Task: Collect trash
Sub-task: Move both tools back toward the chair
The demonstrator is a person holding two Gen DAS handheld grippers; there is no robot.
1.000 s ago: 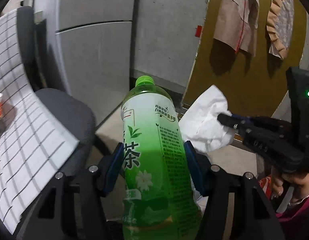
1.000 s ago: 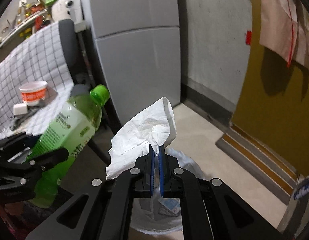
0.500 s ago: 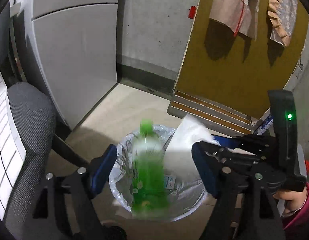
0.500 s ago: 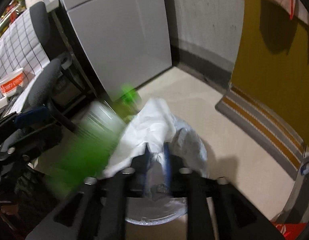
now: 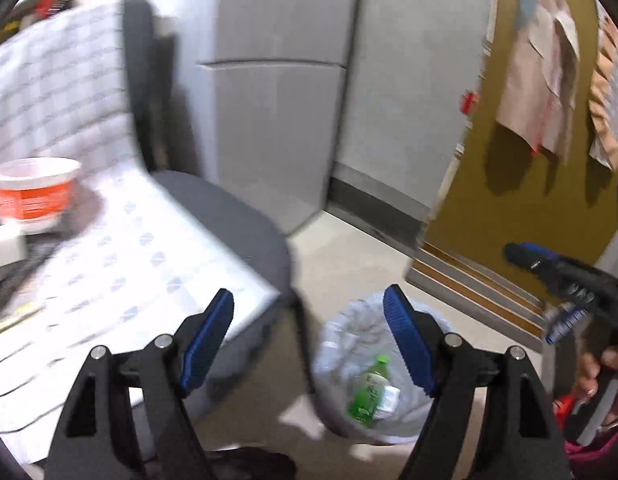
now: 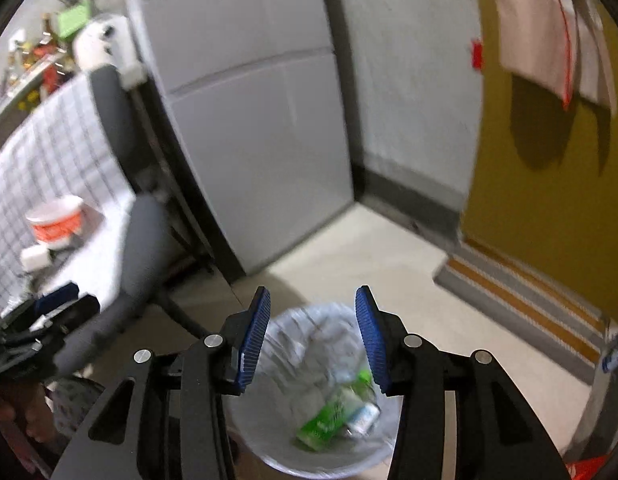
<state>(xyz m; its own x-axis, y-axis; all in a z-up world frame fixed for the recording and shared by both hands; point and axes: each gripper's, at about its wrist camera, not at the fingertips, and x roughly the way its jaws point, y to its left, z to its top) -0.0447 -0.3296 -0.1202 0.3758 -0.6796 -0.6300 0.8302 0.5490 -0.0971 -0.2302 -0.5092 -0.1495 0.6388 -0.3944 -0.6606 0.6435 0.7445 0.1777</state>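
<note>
Down at six o'clock on the floor, a lined trash bin point(image 6: 305, 328) with a green tea bottle point(image 6: 329, 416) lying tilted inside, cap toward one o'clock, amid crumpled white tissue point(image 6: 329, 340); blurred, so finer contents unreadable. Left gripper point(image 5: 309, 336) spread wide, nothing between the blue pads point(image 5: 205, 340). Right gripper point(image 6: 311, 332) likewise parted and empty, hovering above the bin. At nine o'clock, a red-and-white paper cup point(image 5: 35, 192) upright on a checked cloth point(image 5: 129, 264) draped over a grey chair point(image 5: 237, 216). Contents of the cup not visible.
</note>
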